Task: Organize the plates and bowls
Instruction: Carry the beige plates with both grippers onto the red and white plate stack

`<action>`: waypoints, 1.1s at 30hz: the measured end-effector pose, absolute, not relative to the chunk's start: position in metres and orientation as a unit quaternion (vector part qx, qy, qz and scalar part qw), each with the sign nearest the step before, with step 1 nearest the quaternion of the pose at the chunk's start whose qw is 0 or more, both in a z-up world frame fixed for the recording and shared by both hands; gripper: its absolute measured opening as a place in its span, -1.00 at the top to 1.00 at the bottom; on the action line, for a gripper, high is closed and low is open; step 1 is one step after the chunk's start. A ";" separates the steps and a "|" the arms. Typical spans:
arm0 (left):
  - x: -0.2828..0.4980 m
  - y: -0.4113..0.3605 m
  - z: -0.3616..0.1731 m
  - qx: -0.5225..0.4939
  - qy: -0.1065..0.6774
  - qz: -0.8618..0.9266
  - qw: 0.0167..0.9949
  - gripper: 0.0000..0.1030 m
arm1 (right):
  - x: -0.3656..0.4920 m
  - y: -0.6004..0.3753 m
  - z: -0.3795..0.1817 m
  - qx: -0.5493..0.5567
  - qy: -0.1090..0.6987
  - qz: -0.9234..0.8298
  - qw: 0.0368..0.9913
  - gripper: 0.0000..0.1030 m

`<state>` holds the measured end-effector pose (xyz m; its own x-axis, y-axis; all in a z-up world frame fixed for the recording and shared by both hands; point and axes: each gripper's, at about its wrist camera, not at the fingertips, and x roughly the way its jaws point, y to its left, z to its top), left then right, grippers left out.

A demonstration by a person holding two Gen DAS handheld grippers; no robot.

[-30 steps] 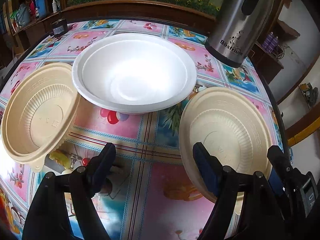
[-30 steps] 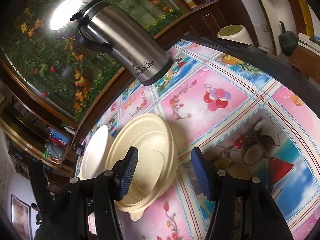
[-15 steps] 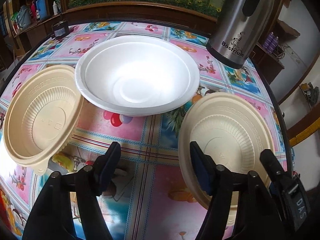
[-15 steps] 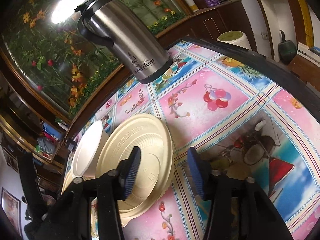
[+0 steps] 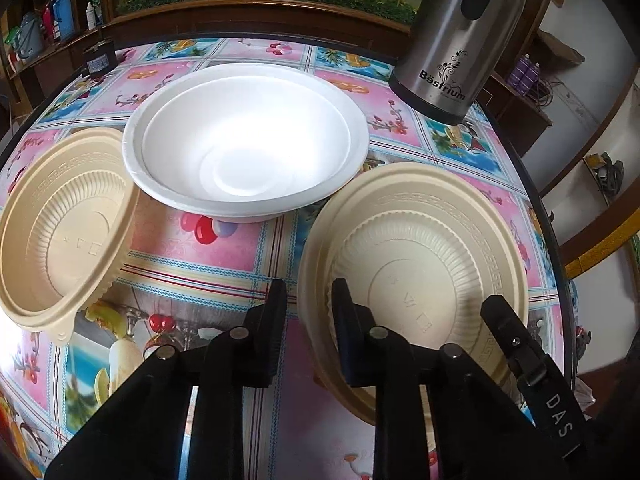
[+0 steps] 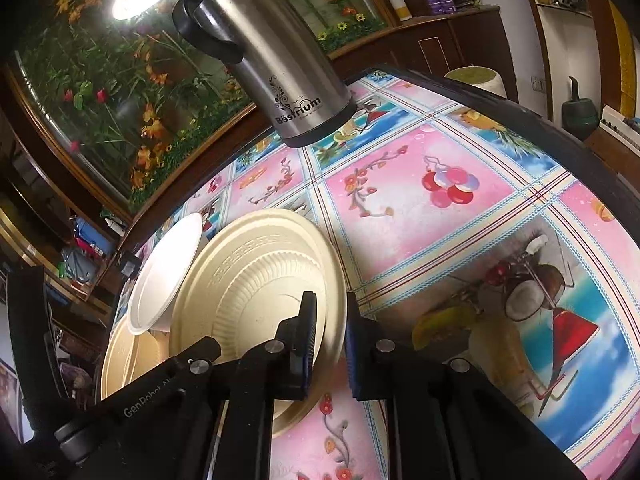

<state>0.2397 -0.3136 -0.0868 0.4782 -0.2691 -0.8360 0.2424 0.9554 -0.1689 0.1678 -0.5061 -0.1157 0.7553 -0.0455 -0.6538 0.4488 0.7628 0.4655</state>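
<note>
At lower right of the left wrist view, the cream plate [image 5: 432,248] has both grippers clenched on its rim — left gripper [image 5: 308,300] and right gripper [image 6: 330,320], jaws just closed; white bowl [image 5: 246,140] sits upper centre.

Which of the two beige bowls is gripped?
The beige bowl on the right: both hand-held grippers, left and right, pinch its rim. The other beige bowl lies untouched left of the white bowl.
</note>
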 end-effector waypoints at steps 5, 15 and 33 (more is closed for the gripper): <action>0.238 -0.314 -0.086 -0.013 0.486 -0.155 0.860 0.75 | 0.169 -0.505 -0.116 0.313 0.321 -0.141 0.883 0.74; 0.239 -0.312 -0.085 -0.011 0.485 -0.159 0.860 0.76 | 0.170 -0.503 -0.116 0.305 0.324 -0.142 0.884 0.74; 0.226 -0.290 -0.085 0.023 0.477 -0.165 0.863 0.75 | 0.164 -0.479 -0.114 0.282 0.342 -0.141 0.885 0.74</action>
<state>0.2260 -0.2903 -0.0845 0.4914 -0.2619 -0.8306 0.3066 0.9447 -0.1164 0.1644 -0.4786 -0.1139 0.7258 -0.0577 -0.6855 0.4432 0.8013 0.4018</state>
